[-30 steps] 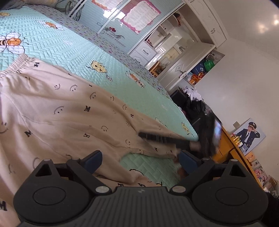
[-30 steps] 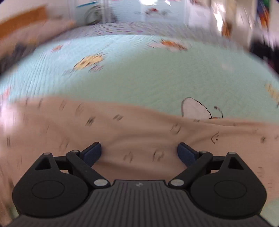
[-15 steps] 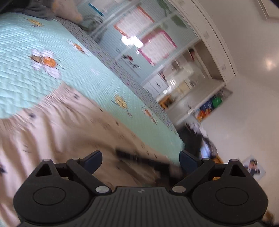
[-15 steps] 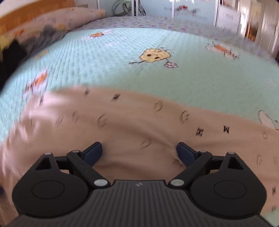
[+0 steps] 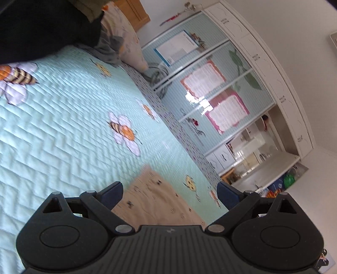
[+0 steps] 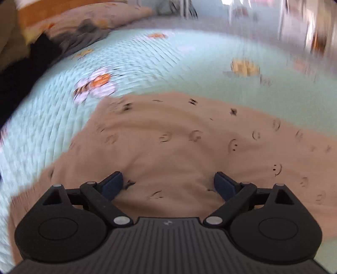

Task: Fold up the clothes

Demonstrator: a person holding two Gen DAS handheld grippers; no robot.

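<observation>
Beige trousers (image 6: 179,147) printed with small smiley faces and letters lie flat on the mint quilted bedspread (image 6: 168,63). In the right wrist view they fill the lower half of the frame, and my right gripper (image 6: 167,185) hovers just over the cloth, open, with nothing between its blue pads. The left wrist view shows only one corner of the trousers (image 5: 155,202), close to the waistband end. My left gripper (image 5: 169,194) is above that corner, open and holding nothing. Both views are blurred by motion.
Bee and flower prints dot the bedspread (image 5: 63,126). Pillows (image 5: 126,38) and dark clothing (image 5: 42,27) sit at the head of the bed. A wardrobe with sliding doors and posters (image 5: 210,90) stands beyond the bed's far edge. Pillows (image 6: 94,19) also show at top left.
Both grippers have swept along the trousers toward the waistband end and the head of the bed. The right gripper, seen in the left view a second ago, is gone from it. Both stayed open.
</observation>
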